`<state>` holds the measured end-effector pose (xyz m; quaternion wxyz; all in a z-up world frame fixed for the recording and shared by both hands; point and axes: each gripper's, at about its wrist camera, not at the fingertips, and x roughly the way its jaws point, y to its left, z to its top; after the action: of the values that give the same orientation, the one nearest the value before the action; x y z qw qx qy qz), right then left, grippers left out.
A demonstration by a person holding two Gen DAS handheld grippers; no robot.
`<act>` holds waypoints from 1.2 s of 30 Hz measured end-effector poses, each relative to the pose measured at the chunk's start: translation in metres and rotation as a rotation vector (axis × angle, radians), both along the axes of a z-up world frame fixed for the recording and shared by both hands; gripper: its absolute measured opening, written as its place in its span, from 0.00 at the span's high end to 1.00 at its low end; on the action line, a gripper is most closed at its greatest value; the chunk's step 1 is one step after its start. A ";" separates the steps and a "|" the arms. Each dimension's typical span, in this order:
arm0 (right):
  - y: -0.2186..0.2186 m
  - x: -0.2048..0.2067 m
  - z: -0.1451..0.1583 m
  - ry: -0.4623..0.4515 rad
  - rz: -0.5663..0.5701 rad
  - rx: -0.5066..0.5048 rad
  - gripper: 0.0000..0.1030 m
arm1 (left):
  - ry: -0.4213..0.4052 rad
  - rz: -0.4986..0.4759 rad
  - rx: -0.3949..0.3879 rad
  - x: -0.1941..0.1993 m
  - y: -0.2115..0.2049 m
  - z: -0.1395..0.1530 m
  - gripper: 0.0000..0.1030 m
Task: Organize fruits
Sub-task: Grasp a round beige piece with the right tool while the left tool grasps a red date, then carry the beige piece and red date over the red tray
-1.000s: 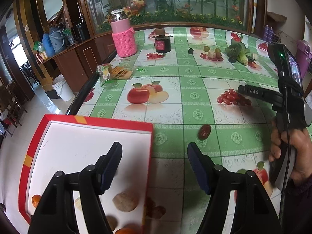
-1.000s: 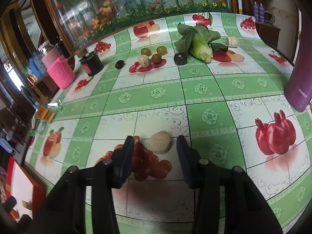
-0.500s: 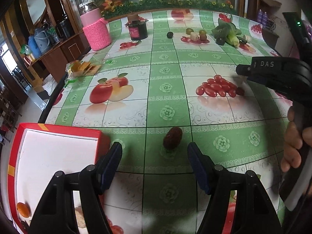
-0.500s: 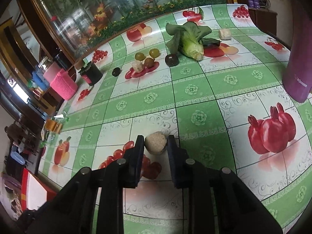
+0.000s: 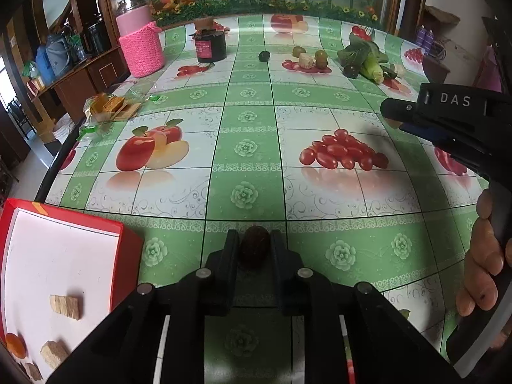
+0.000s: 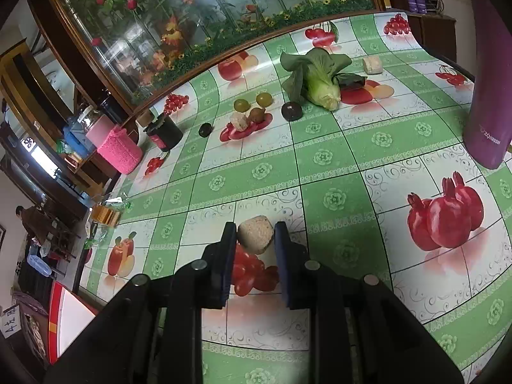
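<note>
My left gripper (image 5: 255,237) points down at the green fruit-print tablecloth, its jaws closing, and both pads press a dark brown fruit (image 5: 255,249). The red box (image 5: 80,221) with a white inside lies to its left and holds beige chunks (image 5: 65,306) and an orange fruit (image 5: 14,345). My right gripper (image 6: 255,230) is shut on a beige lump (image 6: 256,236) just above the cloth. In the left wrist view, the right gripper (image 5: 393,116) juts in from the right, with a hand (image 5: 483,256) on its handle.
Far across the table lie green fruits (image 6: 241,105), a brown one (image 6: 257,114), a dark plum (image 6: 292,111) and a leafy cabbage (image 6: 315,76). A purple bottle (image 6: 489,96) stands at right. A pink knitted jar (image 5: 140,48), black jar (image 5: 209,44) and snack packet (image 5: 108,105) sit at left.
My left gripper moved right, away from over the red box to the dark fruit, and its jaws closed onto it. My right gripper's jaws closed on the beige lump.
</note>
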<state>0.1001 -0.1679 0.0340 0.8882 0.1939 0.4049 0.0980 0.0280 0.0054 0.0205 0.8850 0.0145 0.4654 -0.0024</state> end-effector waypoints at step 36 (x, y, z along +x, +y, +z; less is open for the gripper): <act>0.234 -0.212 0.015 -0.153 0.646 -0.011 0.75 | -0.214 0.352 0.003 -0.181 0.207 0.034 0.83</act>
<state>-0.1120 0.0658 0.0493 0.8400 0.0429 0.3780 0.3868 -0.1528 0.2126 0.0541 0.9162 -0.0653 0.3639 0.1544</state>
